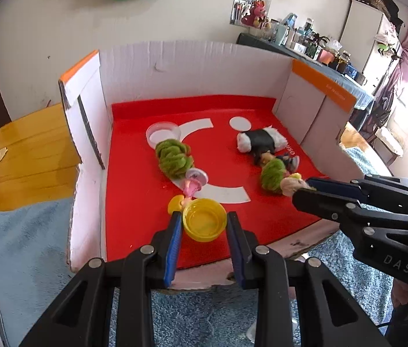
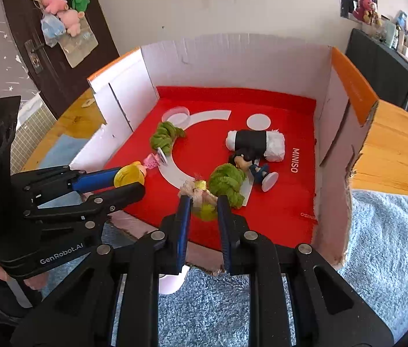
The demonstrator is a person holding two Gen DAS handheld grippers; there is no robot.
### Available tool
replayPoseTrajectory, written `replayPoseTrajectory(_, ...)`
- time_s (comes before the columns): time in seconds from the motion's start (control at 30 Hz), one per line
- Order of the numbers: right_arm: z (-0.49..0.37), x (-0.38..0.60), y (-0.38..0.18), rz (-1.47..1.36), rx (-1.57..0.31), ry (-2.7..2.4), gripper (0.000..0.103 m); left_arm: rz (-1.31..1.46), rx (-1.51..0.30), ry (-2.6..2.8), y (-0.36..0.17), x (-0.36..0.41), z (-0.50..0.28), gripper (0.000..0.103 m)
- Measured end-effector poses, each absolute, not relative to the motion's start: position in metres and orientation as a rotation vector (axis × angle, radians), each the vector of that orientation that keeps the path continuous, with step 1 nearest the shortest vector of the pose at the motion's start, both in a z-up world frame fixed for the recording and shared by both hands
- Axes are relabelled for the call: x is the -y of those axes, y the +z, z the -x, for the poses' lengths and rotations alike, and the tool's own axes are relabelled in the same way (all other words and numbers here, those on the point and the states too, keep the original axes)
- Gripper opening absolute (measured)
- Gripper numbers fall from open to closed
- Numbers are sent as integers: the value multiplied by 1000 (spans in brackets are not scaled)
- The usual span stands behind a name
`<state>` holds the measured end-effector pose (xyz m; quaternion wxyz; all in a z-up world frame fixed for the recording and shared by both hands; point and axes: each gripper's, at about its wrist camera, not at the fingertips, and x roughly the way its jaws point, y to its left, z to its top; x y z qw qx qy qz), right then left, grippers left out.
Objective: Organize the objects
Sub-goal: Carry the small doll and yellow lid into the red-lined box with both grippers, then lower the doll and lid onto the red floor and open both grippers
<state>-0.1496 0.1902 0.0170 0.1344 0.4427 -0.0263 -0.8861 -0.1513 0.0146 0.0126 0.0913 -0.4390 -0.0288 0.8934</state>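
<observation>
Left gripper (image 1: 204,222): I see its blue-padded fingers clamped on a yellow cup (image 1: 204,222), one pad on each side of the rim; the cup's open mouth faces up and toward my camera.
Right gripper (image 2: 202,202): fingers pressed together on a small yellow-green doll (image 2: 204,206) with a pale tuft of hair; its long axis runs away from me, tuft end pointing into the box.
Box (image 1: 180,66): white cardboard walls with orange-edged flaps, red mat (image 1: 134,179) as its floor, near side open; it sits on the wooden desk (image 1: 24,150), over a blue fluffy cloth (image 1: 21,248).
Where the held things are: both hang over the near edge of the red mat, cup to the left, doll to the right.
Left green plush (image 1: 173,156): lies on the mat, long axis running from the clear round lid (image 1: 163,133) toward me; a pink figure (image 1: 193,183) lies at its near end.
Right green plush (image 2: 228,180): just beyond the held doll, touching a dark-haired figure (image 2: 254,163).
Black-and-white roll (image 2: 257,144): lies crosswise, long axis left to right, behind that figure.
</observation>
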Motion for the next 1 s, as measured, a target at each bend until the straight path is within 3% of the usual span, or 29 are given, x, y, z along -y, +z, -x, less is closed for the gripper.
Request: replayPoseTrajectory(1.0,177,-201,0,-1353,102,-2627,18,1345,97,2679,0,-3,188,32)
